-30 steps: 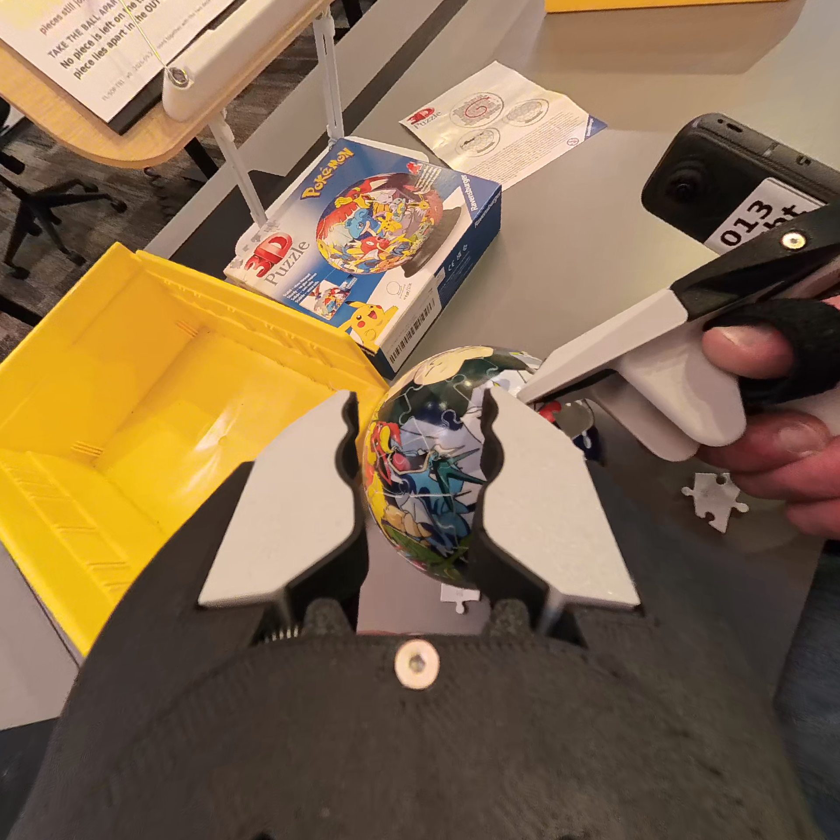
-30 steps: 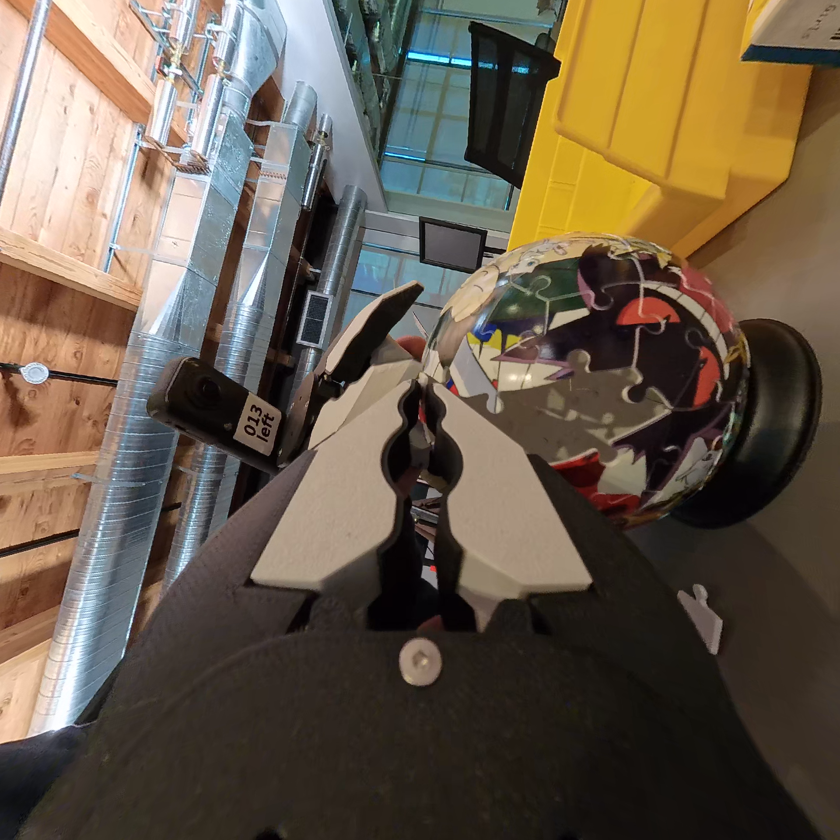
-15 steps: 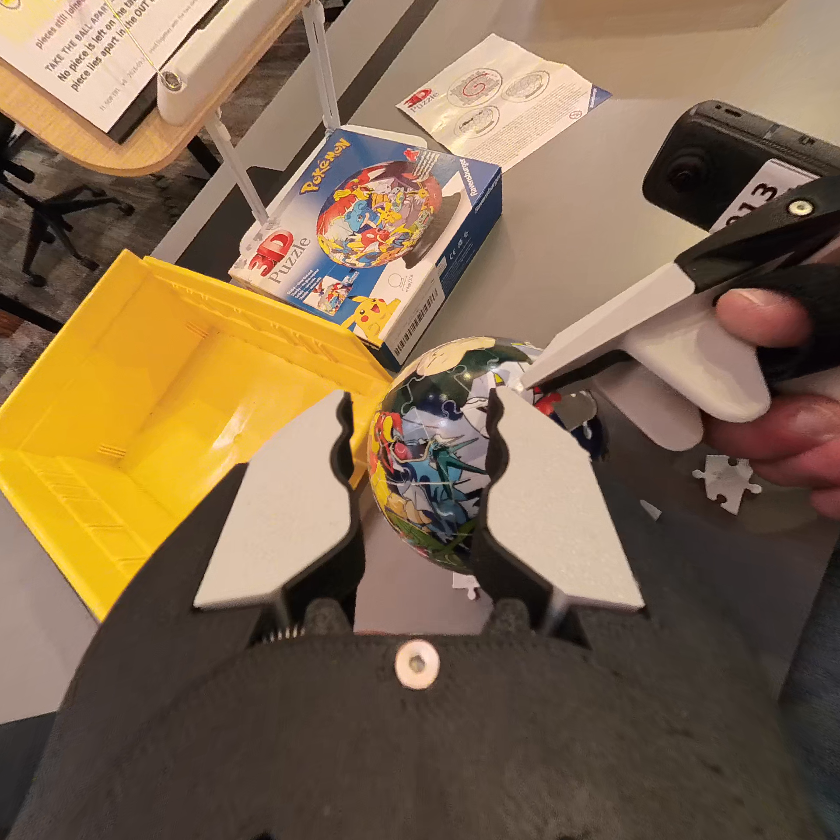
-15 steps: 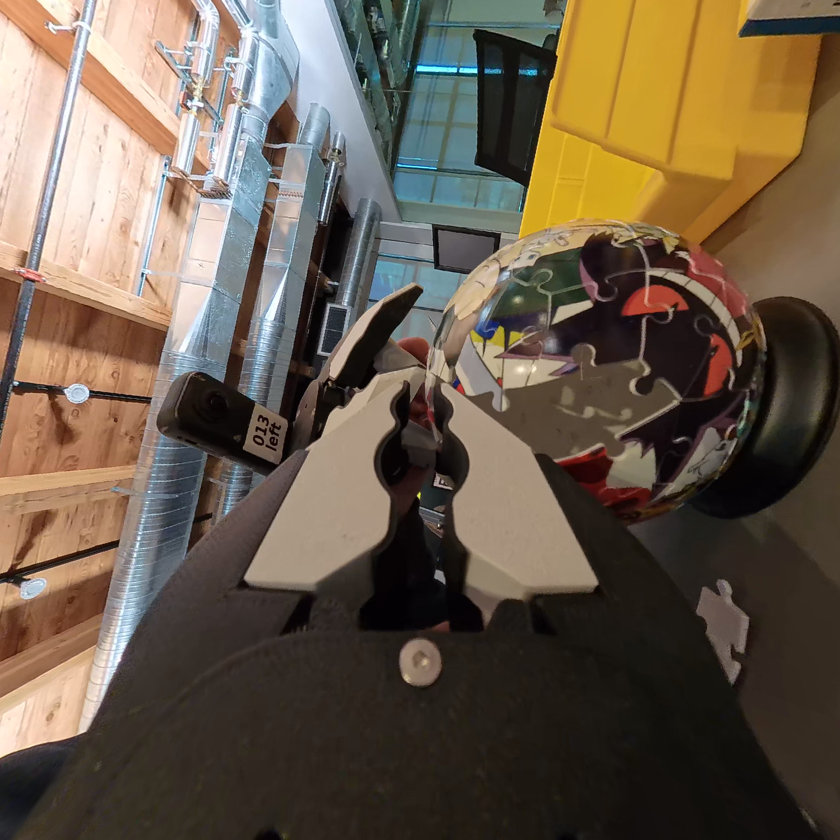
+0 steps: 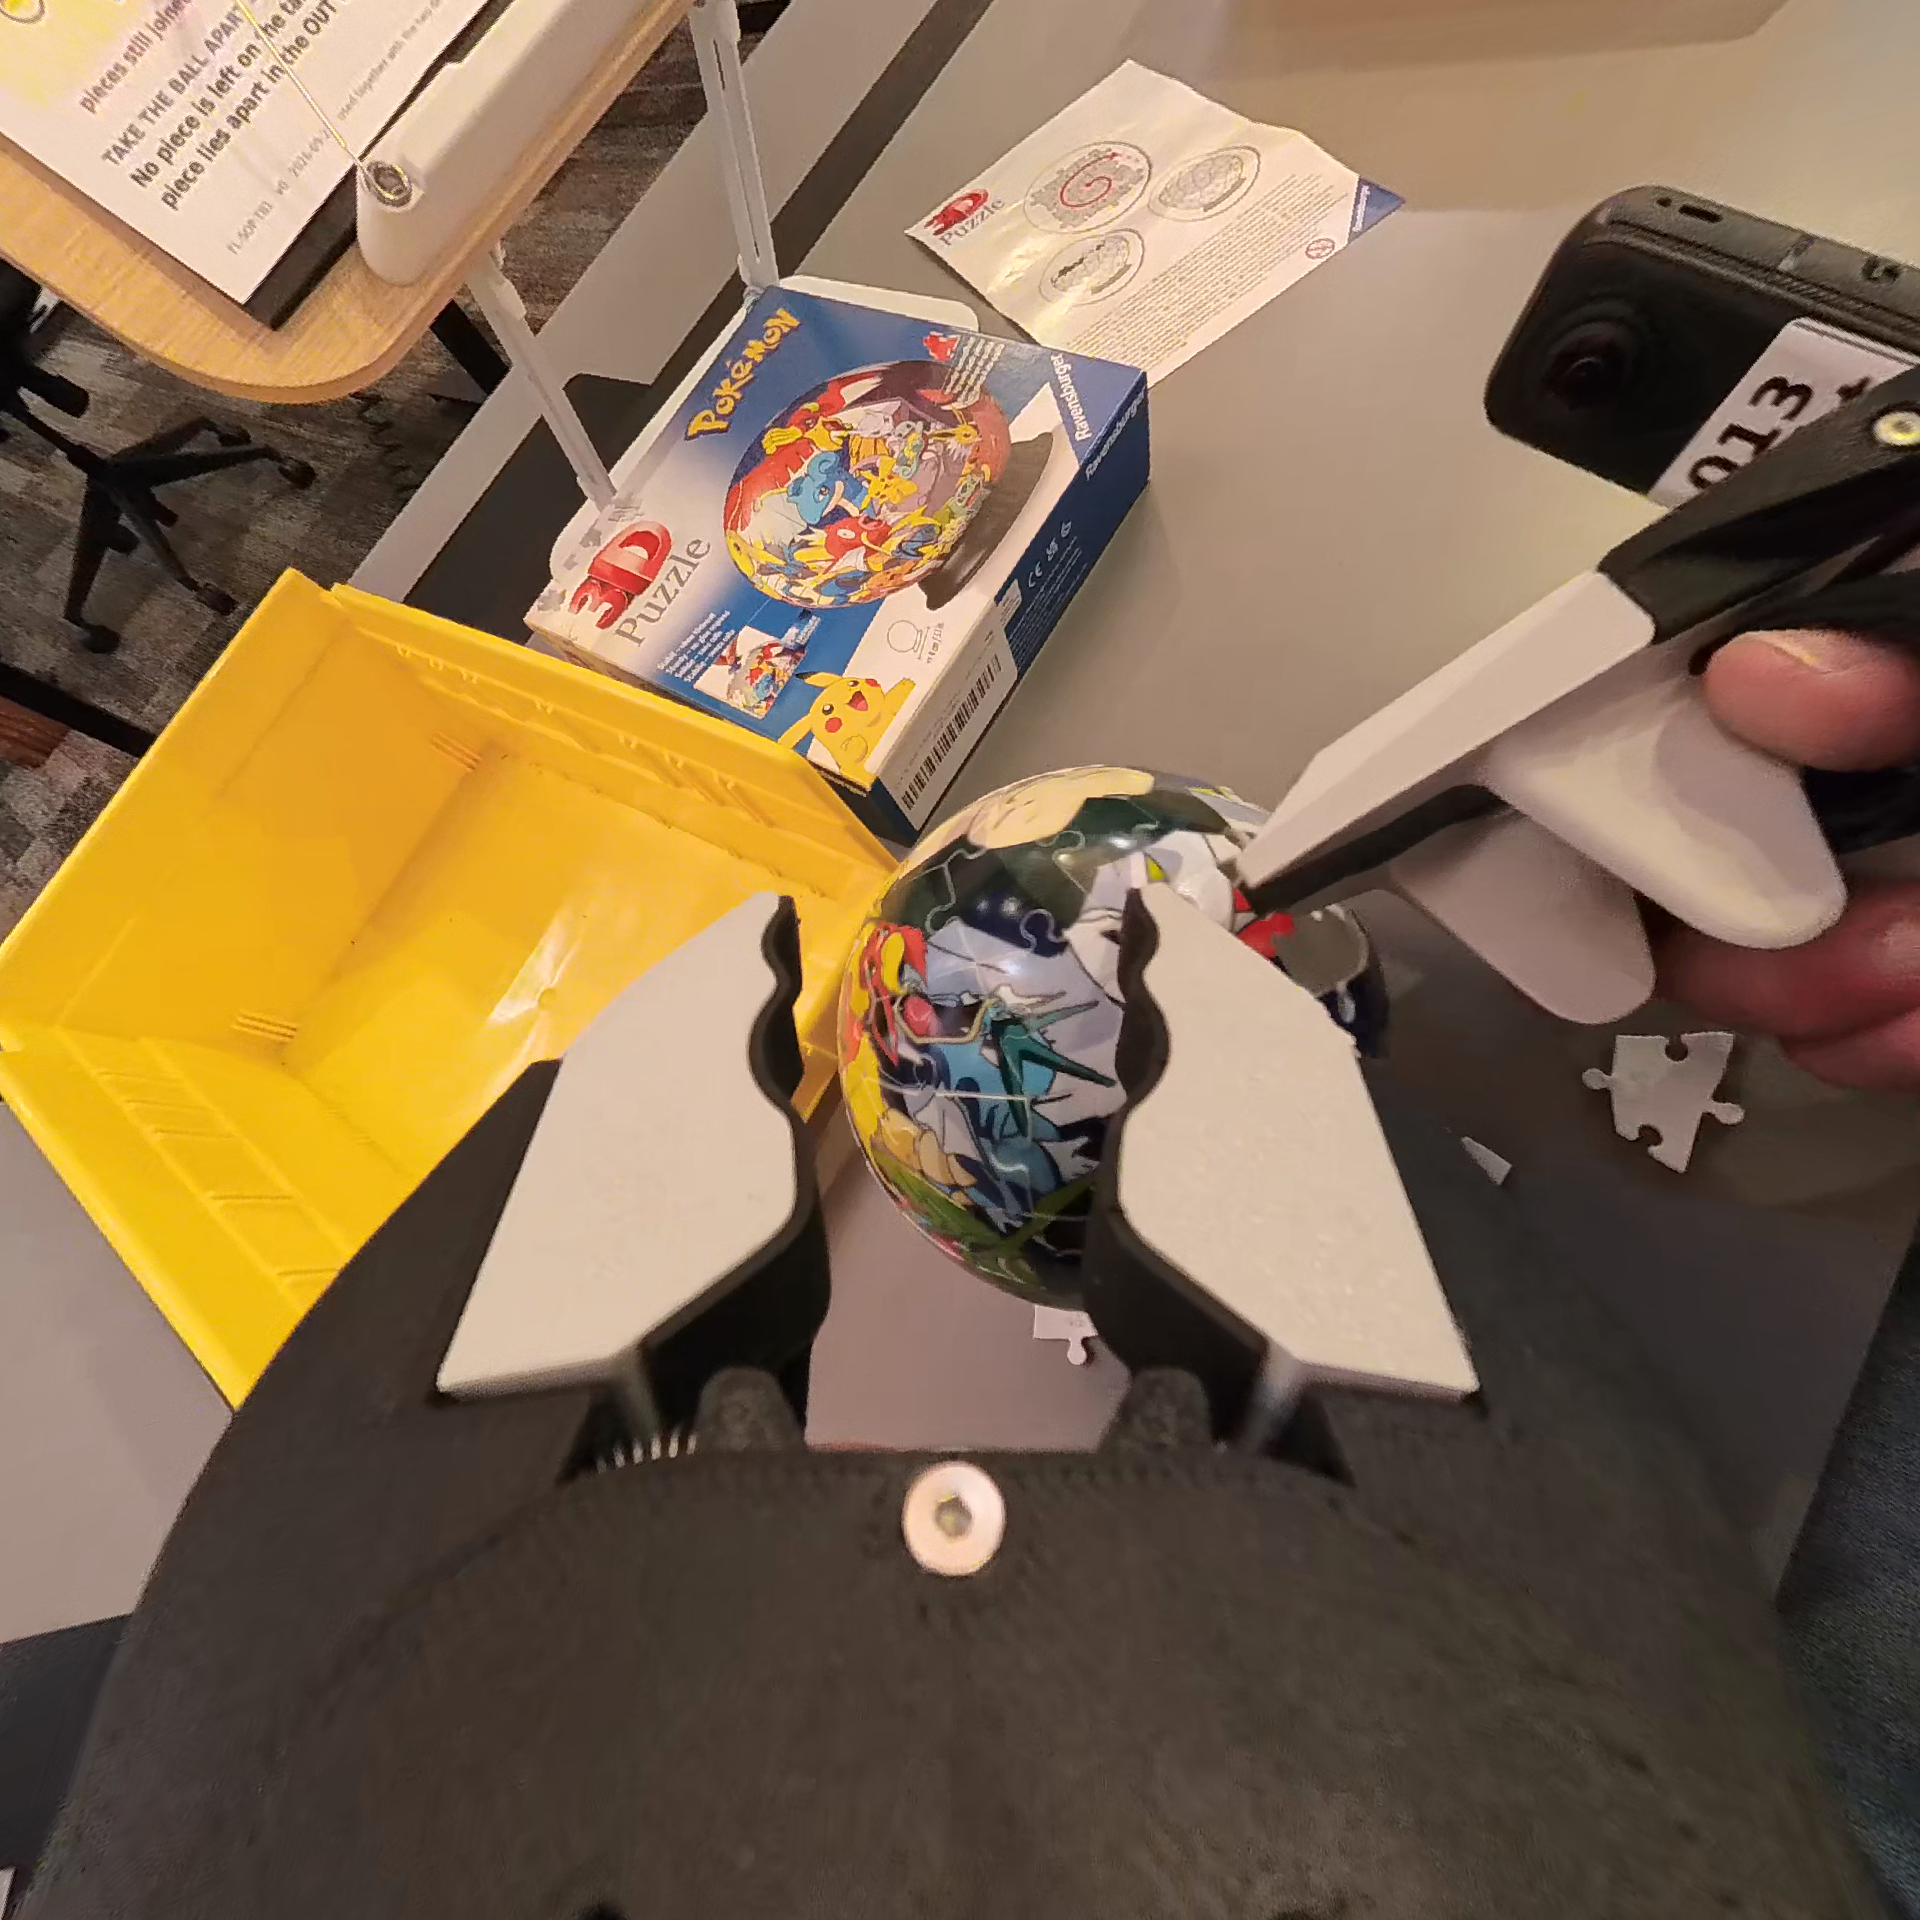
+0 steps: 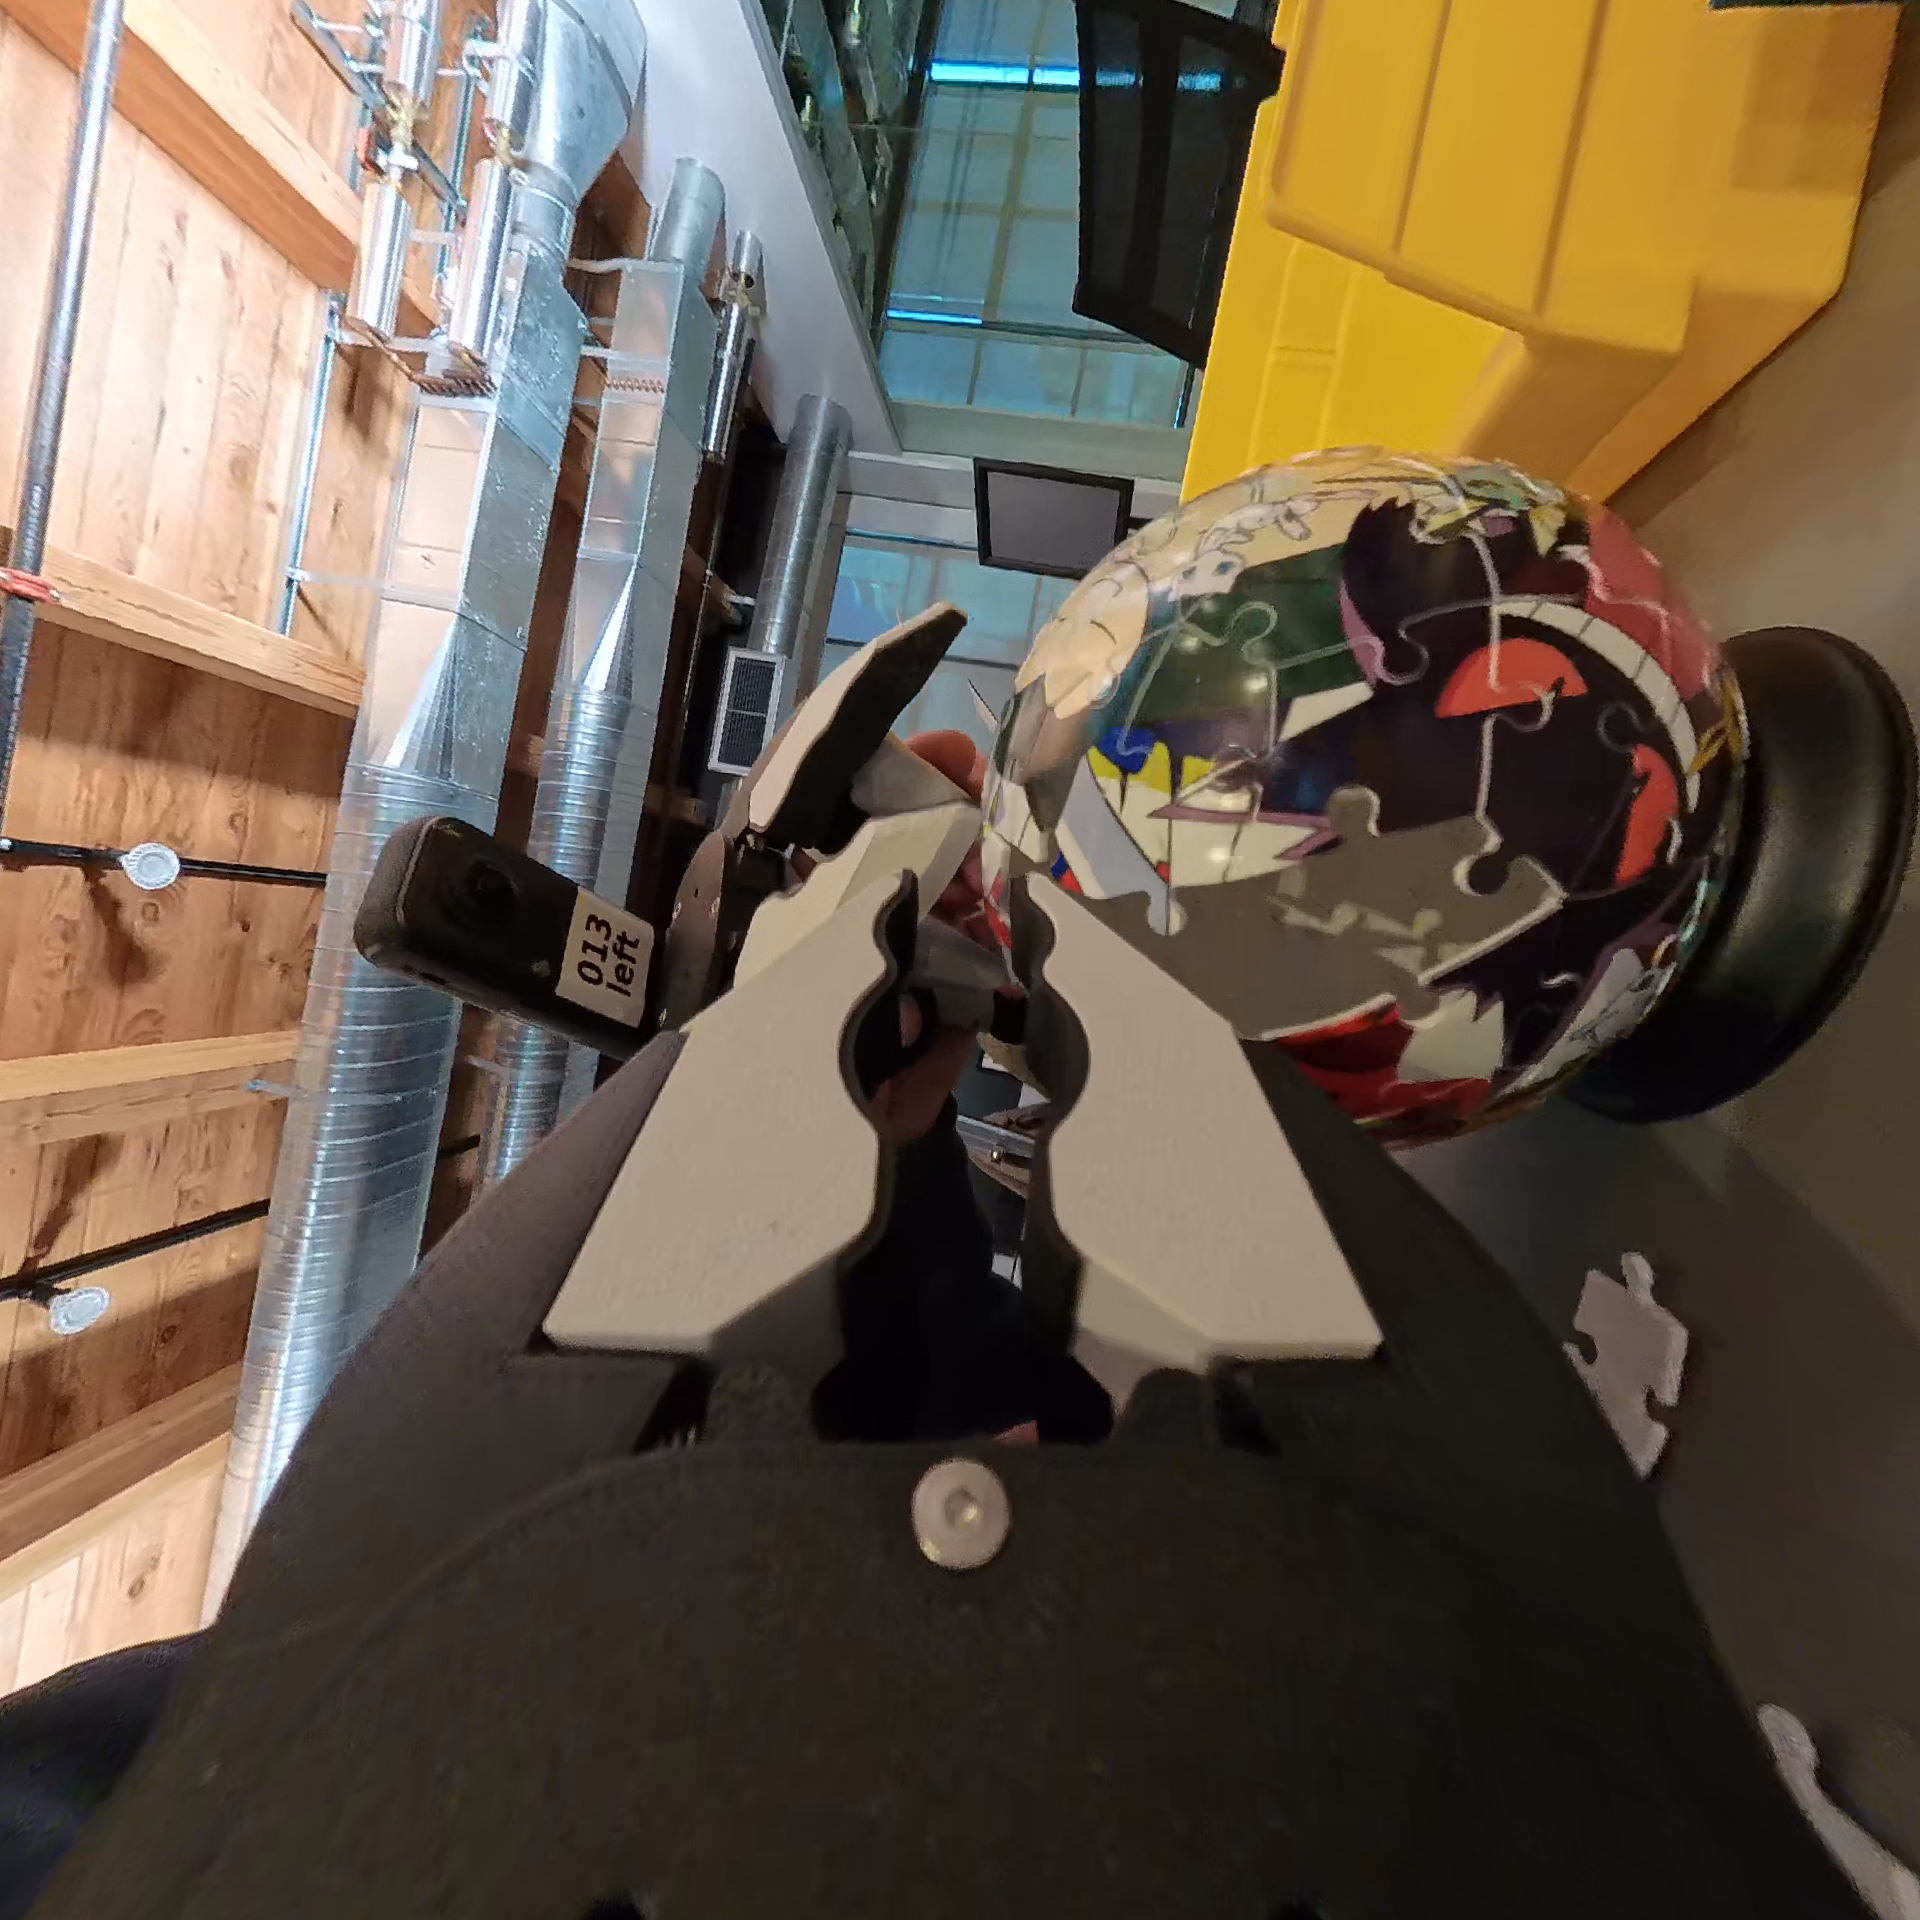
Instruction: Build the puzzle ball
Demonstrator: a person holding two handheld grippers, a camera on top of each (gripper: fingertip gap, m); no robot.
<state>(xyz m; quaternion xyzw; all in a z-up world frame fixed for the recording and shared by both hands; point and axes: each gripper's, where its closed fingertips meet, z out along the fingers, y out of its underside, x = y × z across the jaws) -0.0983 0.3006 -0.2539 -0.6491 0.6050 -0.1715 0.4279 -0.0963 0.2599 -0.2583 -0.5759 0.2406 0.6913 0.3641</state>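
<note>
On the grey desk (image 5: 1299, 540), beside the yellow bin (image 5: 343, 935): fitting the last pieces into the puzzle ball (image 5: 997, 1039).

The ball sits on its black stand (image 6: 1829, 873), one gap showing; the left gripper (image 5: 961, 935) has its fingers spread around the ball, seemingly steadying it. The right gripper (image 6: 966, 894), fingers slightly parted and empty, hovers at the ball. Next, I judge, it must pick up a loose piece (image 5: 1662, 1091) for the gap.

A grey table (image 5: 1351, 582) carries it all: the black stand (image 6: 1808, 873) under the puzzle ball (image 6: 1351, 748), a yellow bin (image 5: 312, 935), a blue puzzle box (image 5: 862, 540), a printed leaflet (image 5: 1153, 208), and loose pale puzzle pieces (image 5: 1662, 1081) lying flat nearby.
</note>
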